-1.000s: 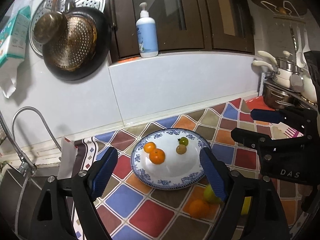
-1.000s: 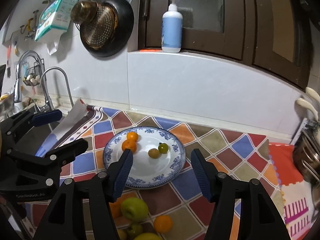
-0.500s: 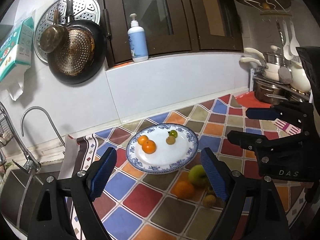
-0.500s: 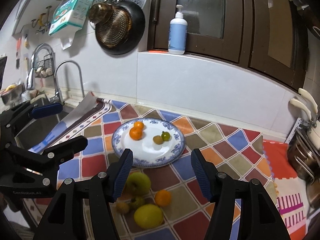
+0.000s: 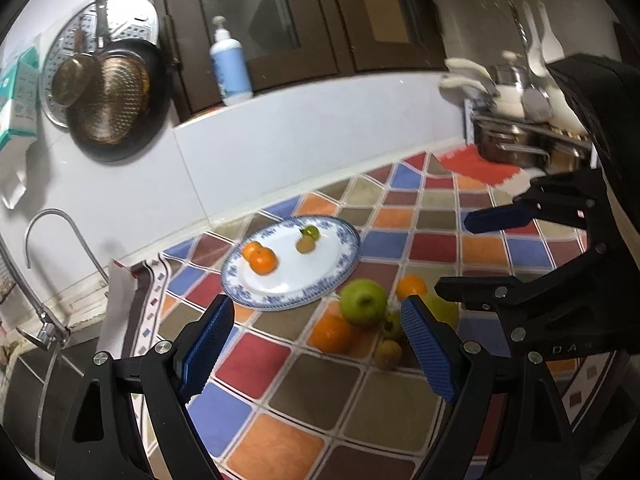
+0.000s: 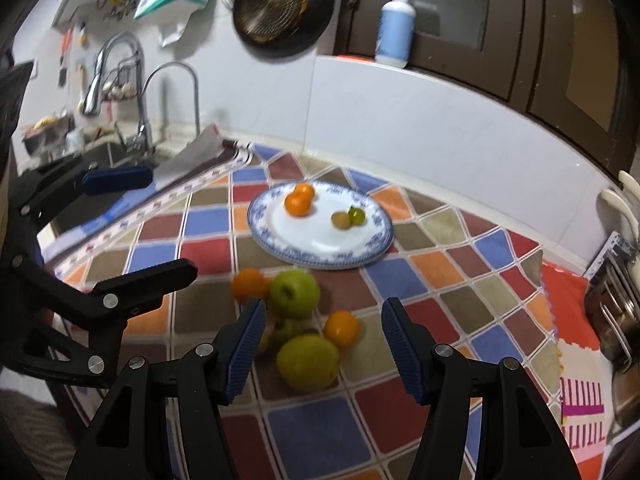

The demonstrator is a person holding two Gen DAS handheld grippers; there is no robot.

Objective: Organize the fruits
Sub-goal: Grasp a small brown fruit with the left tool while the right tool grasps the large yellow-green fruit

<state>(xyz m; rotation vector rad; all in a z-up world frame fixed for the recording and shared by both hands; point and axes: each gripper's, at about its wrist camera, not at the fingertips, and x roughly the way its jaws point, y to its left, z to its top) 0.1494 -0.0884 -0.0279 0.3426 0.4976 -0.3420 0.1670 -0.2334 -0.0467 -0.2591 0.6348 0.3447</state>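
I have both grippers above the counter with its coloured tile-pattern cloth (image 6: 208, 222). The left gripper (image 5: 316, 344) has its jaws wide apart with nothing between the pads; through the gap, in the lower middle of the left wrist view, I see a loose orange (image 5: 331, 334) lying on the cloth. The right gripper (image 6: 322, 344) also stands with its jaws apart, gripping nothing; a yellow-green fruit (image 6: 308, 361) lies on the cloth in the gap, untouched.

The blue-rimmed plate (image 6: 376, 240) sits in the centre of the right wrist view, beyond the loose fruit. On it I see two oranges (image 6: 298, 202) touching each other at its upper left, and a small brownish fruit (image 6: 341, 220) touching a small green one (image 6: 357, 216) toward its right.

Just below the plate lies a green apple (image 6: 294, 293) with another orange (image 6: 249, 284) beside it on its left. A smaller orange (image 6: 341, 328) sits lower right of the apple.
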